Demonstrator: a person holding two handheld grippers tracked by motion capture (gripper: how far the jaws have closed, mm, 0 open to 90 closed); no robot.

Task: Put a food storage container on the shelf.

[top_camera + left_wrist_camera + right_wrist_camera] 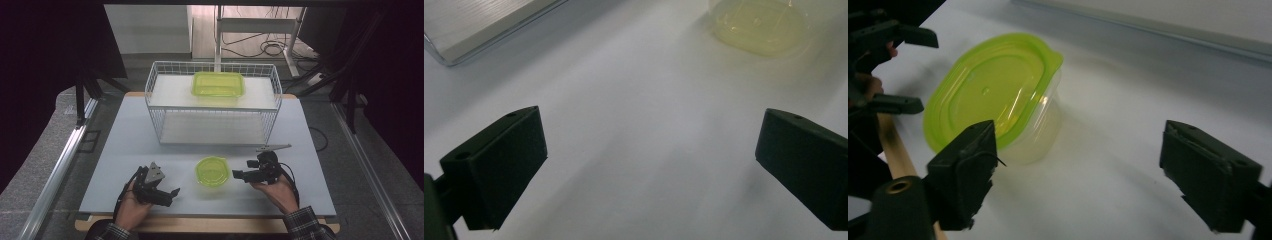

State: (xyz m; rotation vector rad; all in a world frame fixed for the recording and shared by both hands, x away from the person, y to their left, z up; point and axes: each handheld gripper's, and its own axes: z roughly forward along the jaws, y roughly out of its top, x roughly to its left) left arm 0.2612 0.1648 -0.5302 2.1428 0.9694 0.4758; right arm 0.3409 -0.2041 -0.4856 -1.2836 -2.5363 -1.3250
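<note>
Both tools are held open and empty: right tool beside the lidded green container, left tool near it on the bench.

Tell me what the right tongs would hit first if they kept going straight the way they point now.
Most likely the small green-lidded container: the open right tongs point left across the table straight at it. Depth is unclear, so they may only graze its near side.

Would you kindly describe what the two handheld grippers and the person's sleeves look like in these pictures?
Both are black, angular devices. The left gripper carries a grey three-cornered plate on top, and a black cable trails from it. The right gripper also trails a black cable. In the gripper views, each has two blocky matt-black jaws with small round holes. The person wears dark plaid sleeves.
</note>
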